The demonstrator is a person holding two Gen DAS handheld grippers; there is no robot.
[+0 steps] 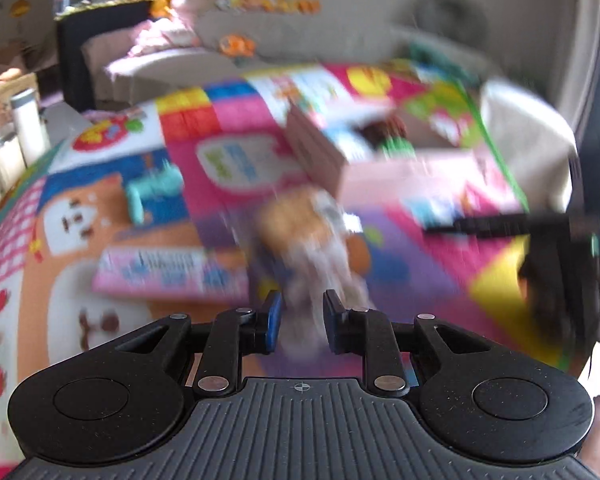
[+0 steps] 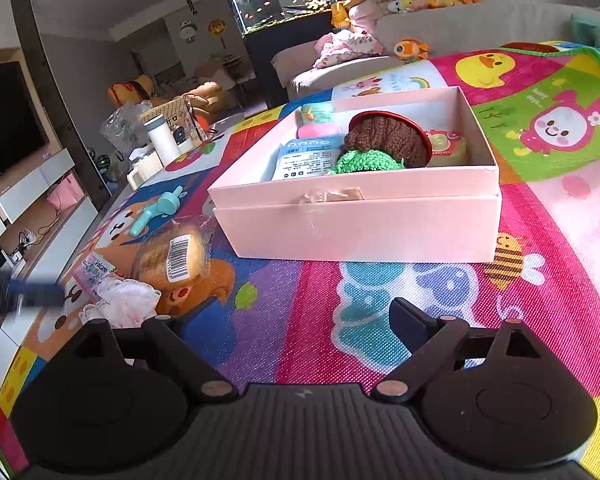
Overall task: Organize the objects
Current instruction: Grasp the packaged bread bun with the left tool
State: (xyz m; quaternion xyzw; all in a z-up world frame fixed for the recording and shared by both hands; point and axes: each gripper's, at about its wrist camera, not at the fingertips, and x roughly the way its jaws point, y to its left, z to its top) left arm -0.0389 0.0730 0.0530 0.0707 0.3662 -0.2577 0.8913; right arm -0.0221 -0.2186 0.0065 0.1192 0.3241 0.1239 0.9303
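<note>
Between narrow left jaws, crinkly clear wrapper (image 1: 306, 312) of wrapped bun (image 1: 296, 220); right jaws wide, empty.

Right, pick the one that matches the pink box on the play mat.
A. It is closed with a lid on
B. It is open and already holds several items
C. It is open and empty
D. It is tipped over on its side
B: in the right wrist view the pink box stands upright with no lid on it, and a brown and green knitted item and a blue packet lie inside.
</note>
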